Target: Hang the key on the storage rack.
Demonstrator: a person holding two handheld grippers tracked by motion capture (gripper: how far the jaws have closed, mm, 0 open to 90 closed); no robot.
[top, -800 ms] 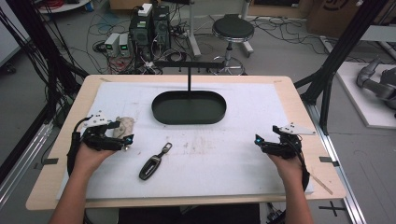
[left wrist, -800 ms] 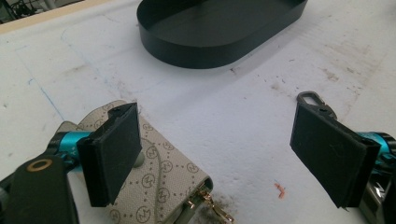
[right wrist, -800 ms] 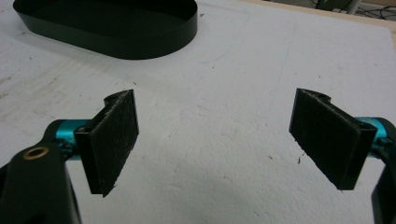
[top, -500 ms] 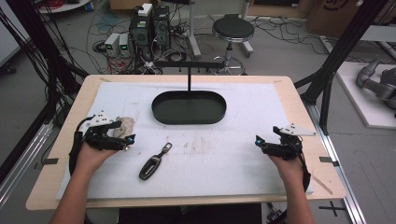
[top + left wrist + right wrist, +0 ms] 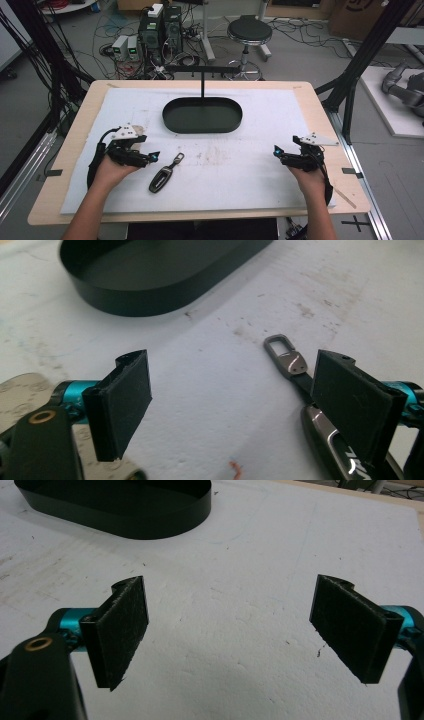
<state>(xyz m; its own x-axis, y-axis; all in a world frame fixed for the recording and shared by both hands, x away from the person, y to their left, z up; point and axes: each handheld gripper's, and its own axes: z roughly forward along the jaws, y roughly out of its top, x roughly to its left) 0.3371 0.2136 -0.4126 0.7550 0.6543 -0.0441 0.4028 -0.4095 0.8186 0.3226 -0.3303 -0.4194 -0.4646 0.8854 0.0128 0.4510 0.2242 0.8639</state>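
Note:
A dark key fob with a metal clip lies on the white mat, left of centre. My left gripper hovers just left of the fob, open, with its tips pointing right toward the clip. In the left gripper view the gripper stands wide with bare mat between the pads. The fob lies partly behind the right pad, and its clip shows beyond that pad. My right gripper rests at the right side of the mat, and in its own view it is open with nothing between the pads.
A black oval tray sits at the back middle of the mat, with a thin black post and crossbar rising behind it. The tray lies ahead of the left gripper. Wooden table edges frame the mat.
My left gripper has moved a little to the right, closer to the key fob. The right gripper and the fob have stayed where they were.

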